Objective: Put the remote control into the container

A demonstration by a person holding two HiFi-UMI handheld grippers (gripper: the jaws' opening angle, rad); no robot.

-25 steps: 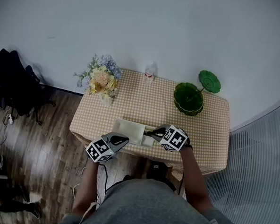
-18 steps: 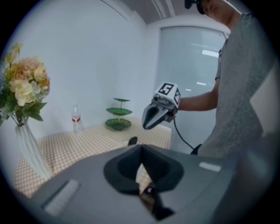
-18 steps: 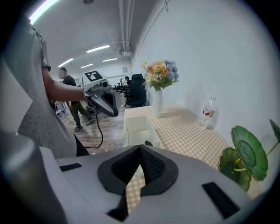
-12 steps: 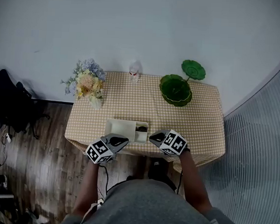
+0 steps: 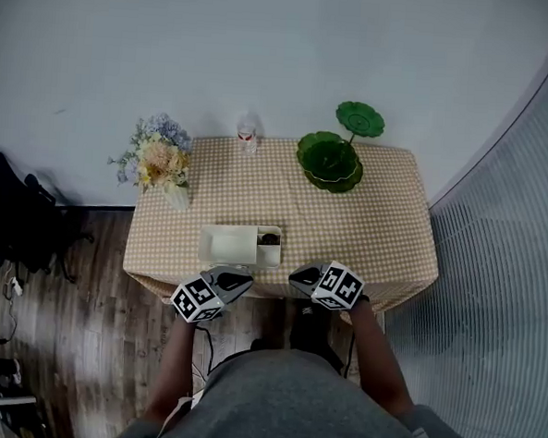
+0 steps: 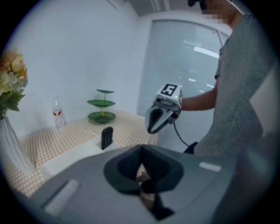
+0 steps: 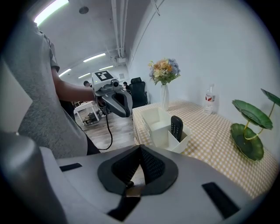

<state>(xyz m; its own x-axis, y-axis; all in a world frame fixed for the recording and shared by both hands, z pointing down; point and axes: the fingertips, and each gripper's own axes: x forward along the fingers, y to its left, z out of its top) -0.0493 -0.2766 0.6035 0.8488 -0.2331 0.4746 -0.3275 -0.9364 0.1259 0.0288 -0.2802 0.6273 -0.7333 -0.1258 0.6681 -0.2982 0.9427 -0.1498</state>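
The black remote control (image 5: 269, 238) stands upright in the small end compartment of the white container (image 5: 228, 244) near the table's front edge. It also shows in the left gripper view, remote (image 6: 107, 137), and in the right gripper view, remote (image 7: 176, 127) in the container (image 7: 158, 122). Both grippers hang in front of the table, off its edge and apart from the container. My left gripper (image 5: 236, 280) is shut and empty. My right gripper (image 5: 300, 278) is shut too, with nothing between its jaws.
On the checked table (image 5: 375, 229) stand a vase of flowers (image 5: 157, 160) at the back left, a water bottle (image 5: 248, 133) at the back and a green leaf-shaped dish (image 5: 330, 159) at the back right. Dark bags (image 5: 15, 216) lie on the wooden floor to the left.
Both grippers have drawn back from the table towards the person. The right gripper has left the container's small compartment, and the remote stays standing in it.
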